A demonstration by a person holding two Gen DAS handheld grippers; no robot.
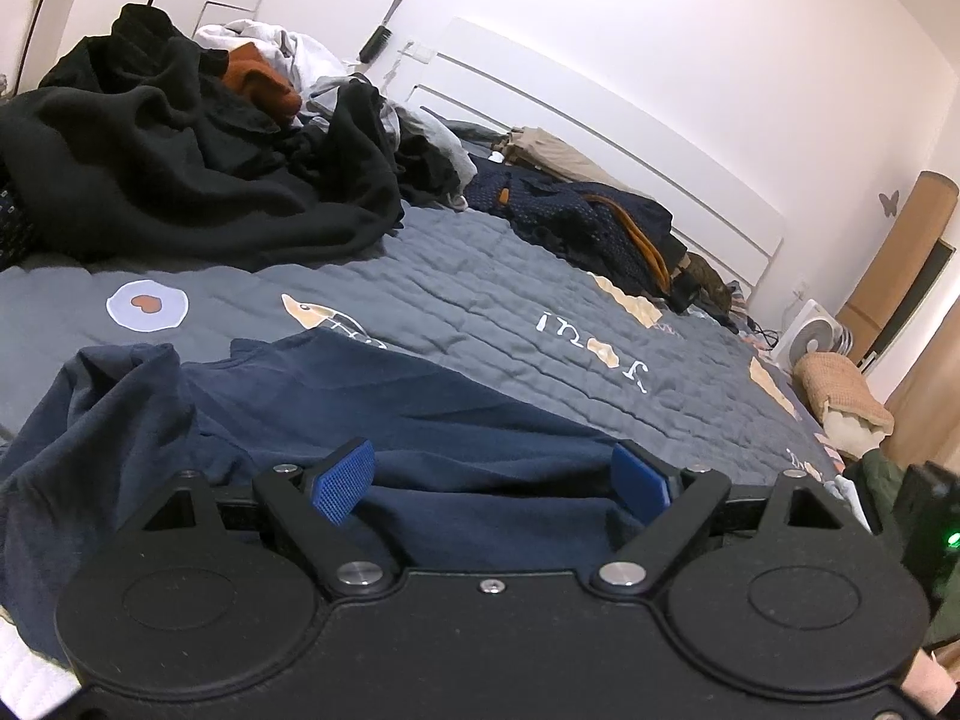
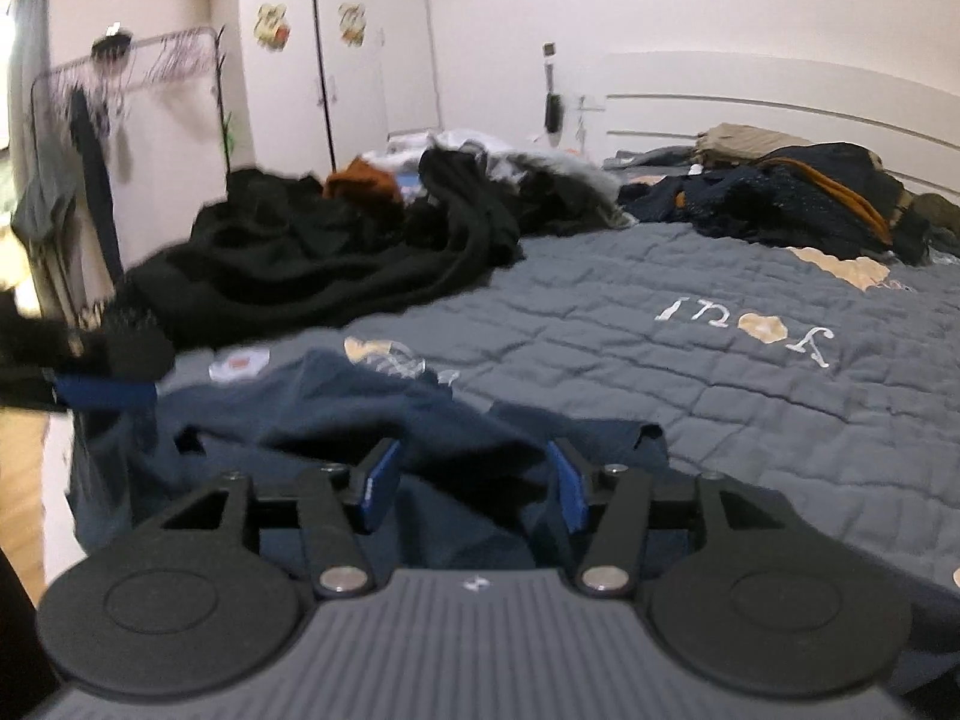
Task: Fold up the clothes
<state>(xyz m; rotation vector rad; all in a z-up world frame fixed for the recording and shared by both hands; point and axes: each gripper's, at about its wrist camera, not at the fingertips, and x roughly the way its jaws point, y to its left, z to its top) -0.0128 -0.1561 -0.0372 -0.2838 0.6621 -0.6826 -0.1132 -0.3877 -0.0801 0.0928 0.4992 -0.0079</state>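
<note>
Low in both frames, left gripper (image 1: 492,483) and right gripper (image 2: 474,483) hover over the shirt (image 1: 360,408), jaws spread wide, holding nothing.

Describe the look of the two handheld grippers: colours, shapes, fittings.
Left gripper: smooth matte black body, two round discs, black angled linkage arms with silver pivot bolts, blue textured pads. Right gripper: same black discs, linkages and blue pads, but a grey ribbed centre plate. No cables or sleeves visible.

low over bed (image 1: 480,276), facing headboard (image 1: 600,138)
</note>
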